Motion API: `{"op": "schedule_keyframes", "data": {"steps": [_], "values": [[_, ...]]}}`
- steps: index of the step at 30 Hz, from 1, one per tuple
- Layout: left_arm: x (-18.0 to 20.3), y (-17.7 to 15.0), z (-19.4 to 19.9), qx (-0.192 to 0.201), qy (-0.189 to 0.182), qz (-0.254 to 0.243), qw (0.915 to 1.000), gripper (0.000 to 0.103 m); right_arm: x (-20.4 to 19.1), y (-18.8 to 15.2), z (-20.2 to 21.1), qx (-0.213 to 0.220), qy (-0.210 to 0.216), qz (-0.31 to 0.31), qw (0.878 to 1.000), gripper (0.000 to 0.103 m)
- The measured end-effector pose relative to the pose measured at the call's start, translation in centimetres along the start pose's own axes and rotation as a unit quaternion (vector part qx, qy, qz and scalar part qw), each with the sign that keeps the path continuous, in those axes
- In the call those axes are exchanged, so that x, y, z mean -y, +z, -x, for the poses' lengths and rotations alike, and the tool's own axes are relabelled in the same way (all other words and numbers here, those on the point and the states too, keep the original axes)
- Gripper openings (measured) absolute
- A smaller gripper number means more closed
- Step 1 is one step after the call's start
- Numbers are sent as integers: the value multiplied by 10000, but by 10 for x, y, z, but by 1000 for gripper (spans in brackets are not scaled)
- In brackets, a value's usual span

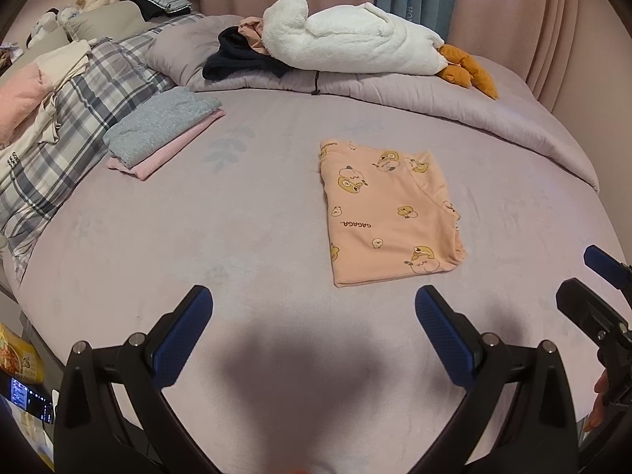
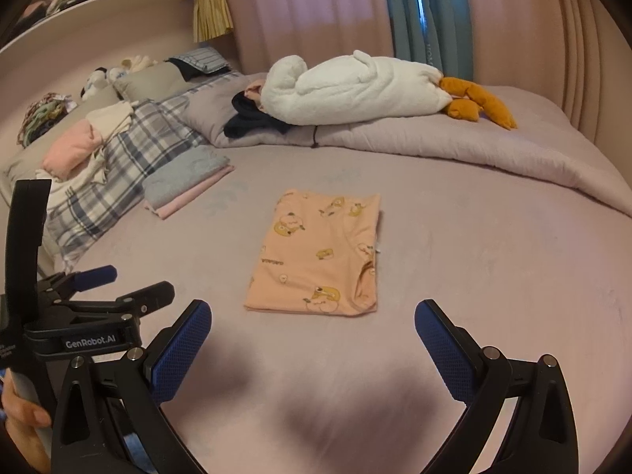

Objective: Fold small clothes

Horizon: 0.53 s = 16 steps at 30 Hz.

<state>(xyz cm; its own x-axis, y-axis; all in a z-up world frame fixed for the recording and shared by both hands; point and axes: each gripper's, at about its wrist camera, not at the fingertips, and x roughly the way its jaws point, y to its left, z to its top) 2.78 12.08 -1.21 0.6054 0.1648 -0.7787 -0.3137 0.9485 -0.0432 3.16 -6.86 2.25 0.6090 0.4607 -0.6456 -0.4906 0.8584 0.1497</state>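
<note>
Peach pajama cloth (image 1: 389, 213) with little duck pictures lies folded in a neat block in the middle of the lilac bed (image 1: 256, 205). Bare sheet shows on every side of it. A folded grey and pink stack (image 1: 162, 132) sits well apart near the plaid pillow (image 1: 79, 118). A white goose toy (image 1: 355, 37) rests on the rolled blanket (image 1: 434, 98) at the far edge. Both tools hang low over the near part of the bed, side by side, pointing at the cloth. The left gripper (image 1: 314, 304) is spread wide and holds nothing. The right gripper (image 2: 314, 318) is spread wide too, touching nothing
</note>
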Motion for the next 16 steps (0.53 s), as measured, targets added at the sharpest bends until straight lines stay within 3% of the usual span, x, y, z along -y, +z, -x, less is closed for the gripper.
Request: {"op": "schedule_keyframes", "data": {"steps": [16], "values": [[-7, 6, 0, 78, 5, 88, 9999, 103, 0, 4, -3, -48, 51, 30, 10000, 102]]}}
